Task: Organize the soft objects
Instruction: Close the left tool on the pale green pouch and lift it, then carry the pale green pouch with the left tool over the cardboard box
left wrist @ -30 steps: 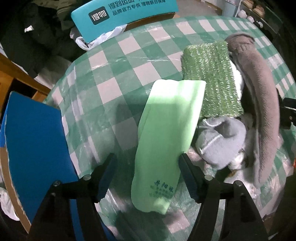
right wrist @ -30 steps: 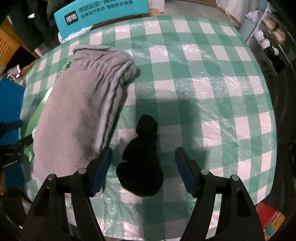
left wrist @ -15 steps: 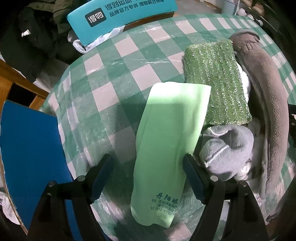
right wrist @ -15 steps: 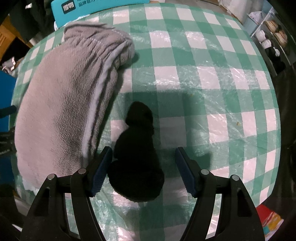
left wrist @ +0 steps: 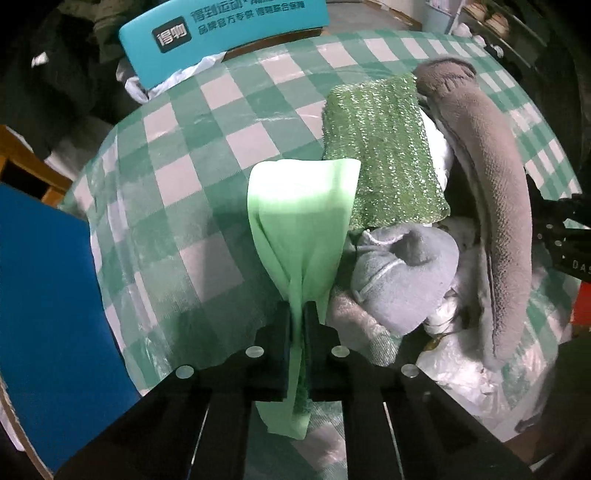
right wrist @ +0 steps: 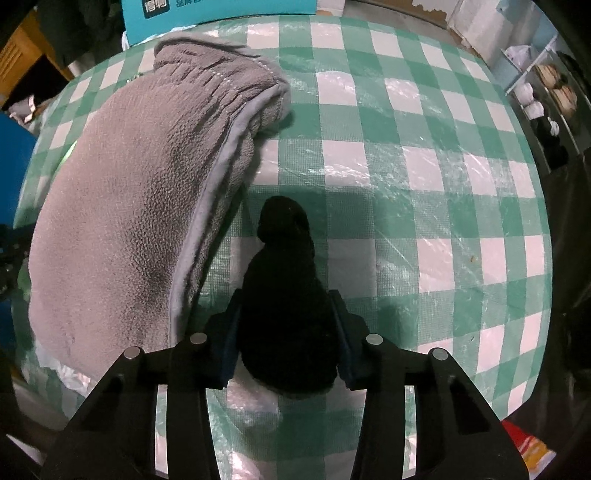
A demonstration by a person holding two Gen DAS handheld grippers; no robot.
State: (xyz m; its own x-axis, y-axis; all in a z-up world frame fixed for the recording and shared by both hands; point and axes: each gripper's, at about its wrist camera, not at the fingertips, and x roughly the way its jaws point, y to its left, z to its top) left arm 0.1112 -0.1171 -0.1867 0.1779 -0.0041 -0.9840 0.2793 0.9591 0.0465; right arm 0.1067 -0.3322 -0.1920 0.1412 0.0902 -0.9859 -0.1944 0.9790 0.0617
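My left gripper (left wrist: 300, 328) is shut on a light green cloth (left wrist: 303, 221), which is pinched into folds between the fingers on the checked tablecloth (left wrist: 192, 192). To its right lie a sparkly green sponge cloth (left wrist: 384, 147), a grey sock (left wrist: 402, 280) and a long grey fleece towel (left wrist: 495, 199). My right gripper (right wrist: 288, 332) has closed on a black sock (right wrist: 288, 295) lying on the tablecloth (right wrist: 424, 184), with both pads against its sides. The grey fleece towel (right wrist: 140, 206) lies just left of it.
A blue board (left wrist: 44, 295) stands at the table's left edge. A teal chair back (left wrist: 221, 33) with white lettering is behind the table. Shelves with small items (right wrist: 546, 99) stand at the far right. A red object (right wrist: 528, 443) lies below the table's near right edge.
Both grippers have closed. The left one squeezed the flat green cloth into a bunched fold; the right one moved forward and closed on the black sock.
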